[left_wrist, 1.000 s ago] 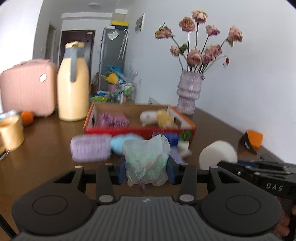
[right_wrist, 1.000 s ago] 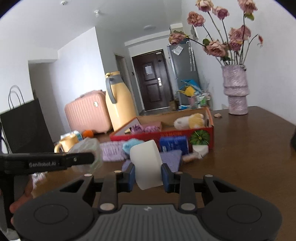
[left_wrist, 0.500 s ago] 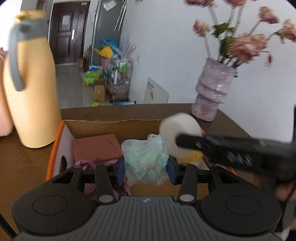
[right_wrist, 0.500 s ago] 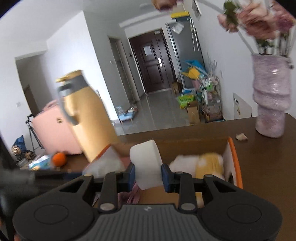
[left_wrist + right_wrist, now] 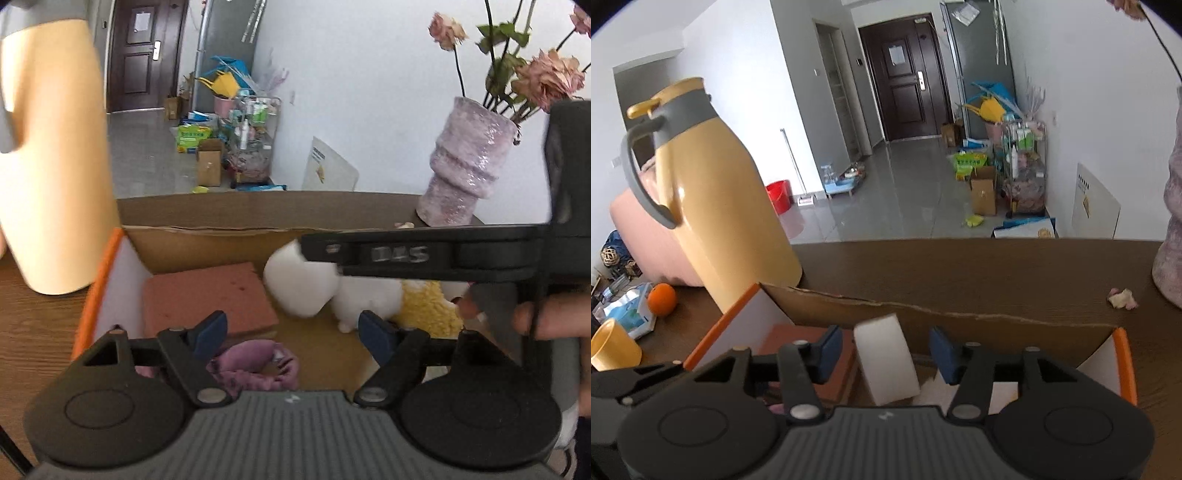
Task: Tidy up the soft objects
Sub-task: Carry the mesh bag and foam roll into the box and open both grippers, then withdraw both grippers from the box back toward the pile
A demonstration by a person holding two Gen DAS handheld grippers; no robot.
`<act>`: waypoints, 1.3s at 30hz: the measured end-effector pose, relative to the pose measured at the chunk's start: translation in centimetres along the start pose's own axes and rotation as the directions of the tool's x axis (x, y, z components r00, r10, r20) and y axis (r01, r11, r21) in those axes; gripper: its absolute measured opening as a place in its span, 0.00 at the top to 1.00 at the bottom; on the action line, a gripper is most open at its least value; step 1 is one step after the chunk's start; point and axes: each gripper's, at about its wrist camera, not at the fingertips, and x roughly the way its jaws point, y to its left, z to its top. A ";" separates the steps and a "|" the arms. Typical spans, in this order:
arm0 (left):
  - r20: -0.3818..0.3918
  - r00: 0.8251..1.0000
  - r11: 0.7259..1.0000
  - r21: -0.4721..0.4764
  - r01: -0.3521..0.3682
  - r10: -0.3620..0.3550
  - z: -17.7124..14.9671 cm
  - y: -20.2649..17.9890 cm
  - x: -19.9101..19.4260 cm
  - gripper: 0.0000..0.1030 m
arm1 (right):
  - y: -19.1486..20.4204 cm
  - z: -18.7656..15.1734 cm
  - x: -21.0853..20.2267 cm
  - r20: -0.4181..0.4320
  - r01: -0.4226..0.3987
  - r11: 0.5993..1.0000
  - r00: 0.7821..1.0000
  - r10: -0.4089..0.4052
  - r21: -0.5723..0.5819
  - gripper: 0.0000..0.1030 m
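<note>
My left gripper [image 5: 291, 332] hangs over the orange-rimmed cardboard box [image 5: 229, 221] with its jaws opening and nothing between them. The pale green bag is out of sight. Below lie a reddish sponge [image 5: 207, 295], a purple scrunchie [image 5: 255, 363] and a white and yellow plush toy [image 5: 417, 302]. My right gripper [image 5: 886, 350] is over the same box [image 5: 960, 317], its jaws opening. The white sponge block [image 5: 886, 362] stands between its blue pads with a small gap on each side. One of the right gripper's fingers [image 5: 406, 254] crosses the left wrist view, with the white sponge [image 5: 299, 284] at its tip.
A tall yellow jug [image 5: 713, 206] stands just left of the box, with a pink suitcase [image 5: 646, 240] behind it. An orange [image 5: 661, 299] and a yellow cup [image 5: 613, 350] sit at the far left. A lilac vase [image 5: 465, 173] of dried roses stands beyond the box's right end.
Both grippers moved forward from the table's front to above the box. The left jaws spread and the green bag is gone from them. The right pads came off the white sponge.
</note>
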 end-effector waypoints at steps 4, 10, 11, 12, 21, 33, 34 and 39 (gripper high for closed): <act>0.025 0.999 0.999 -0.007 -0.041 0.041 0.4 1.0 -2.7 0.20 | 0.1 0.5 -3.3 0.042 0.016 1.000 0.999 -0.016 0.002 0.49; 0.102 0.986 0.991 0.008 -0.131 0.129 0.9 2.2 -10.3 0.18 | -0.8 -0.4 -12.0 0.103 0.106 0.994 0.989 -0.103 -0.025 0.40; 0.115 0.983 0.989 0.005 -0.147 0.145 0.7 2.5 -11.6 0.17 | -1.1 -0.8 -13.8 0.114 0.130 0.991 0.986 -0.126 -0.032 0.39; 0.129 0.979 0.987 0.003 -0.162 0.160 0.3 3.0 -13.1 0.17 | -1.6 -1.4 -15.6 0.124 0.153 0.988 0.981 -0.148 -0.033 0.38; 0.232 0.947 0.974 -0.021 -0.225 0.223 -3.6 2.6 -23.2 0.15 | -0.8 -7.7 -26.4 0.170 0.215 0.976 0.963 -0.208 -0.027 0.37; 0.388 0.906 0.967 0.110 -0.229 0.170 -18.2 -3.8 -32.1 0.08 | 7.4 -23.3 -35.9 0.353 0.217 0.969 0.921 -0.162 -0.121 0.29; 0.388 0.907 0.967 0.120 -0.224 0.162 -19.8 -4.2 -32.6 0.08 | 8.0 -24.9 -36.3 0.352 0.204 0.971 0.924 -0.150 -0.121 0.29; 0.362 0.908 0.963 0.084 -0.256 0.210 -25.9 -4.9 -33.9 0.08 | 9.9 -31.2 -37.5 0.326 0.161 0.986 0.935 -0.138 -0.044 0.29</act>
